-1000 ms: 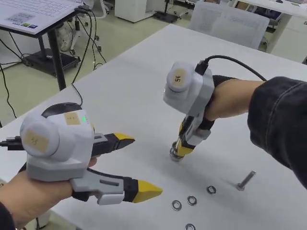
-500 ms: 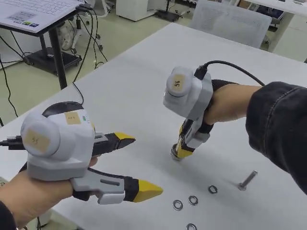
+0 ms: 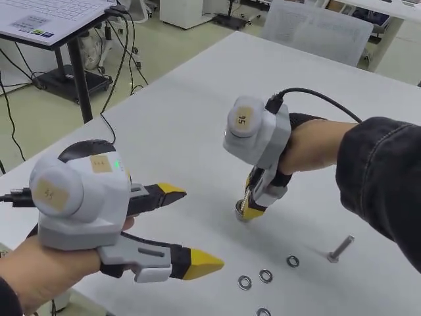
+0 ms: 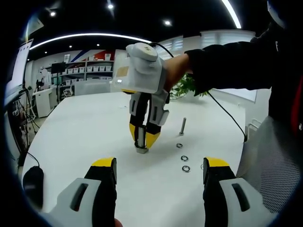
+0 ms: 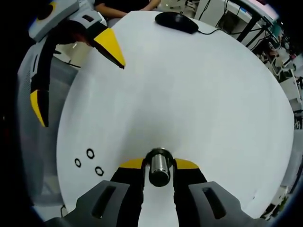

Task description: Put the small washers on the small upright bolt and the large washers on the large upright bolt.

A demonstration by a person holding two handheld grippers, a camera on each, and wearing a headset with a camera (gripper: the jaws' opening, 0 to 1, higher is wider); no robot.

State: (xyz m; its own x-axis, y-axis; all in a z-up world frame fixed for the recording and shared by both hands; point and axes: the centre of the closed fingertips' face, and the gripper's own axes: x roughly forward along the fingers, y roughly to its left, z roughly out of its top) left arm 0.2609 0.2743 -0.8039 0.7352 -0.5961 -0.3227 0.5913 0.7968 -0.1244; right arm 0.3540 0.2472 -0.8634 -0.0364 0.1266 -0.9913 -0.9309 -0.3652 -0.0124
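In the head view we find the right gripper (image 3: 250,209) pointing steeply down, its jaws clamped on the large bolt (image 3: 241,212); the bolt's head appears to rest on the white table (image 3: 197,99). We judge it is held this way to stand the bolt upright before any washer goes on. The left gripper (image 3: 196,228) hovers nearer us, jaws spread wide with nothing between them, likely kept clear of the work; four washers (image 3: 266,276) lie loose near the small bolt (image 3: 339,248).

In the left gripper view, the small bolt stands on its head just beyond the washers, apart from the large bolt.

In the right gripper view, the large bolt's plain end faces us between the gripping jaws; three washers lie off to the left, untouched.
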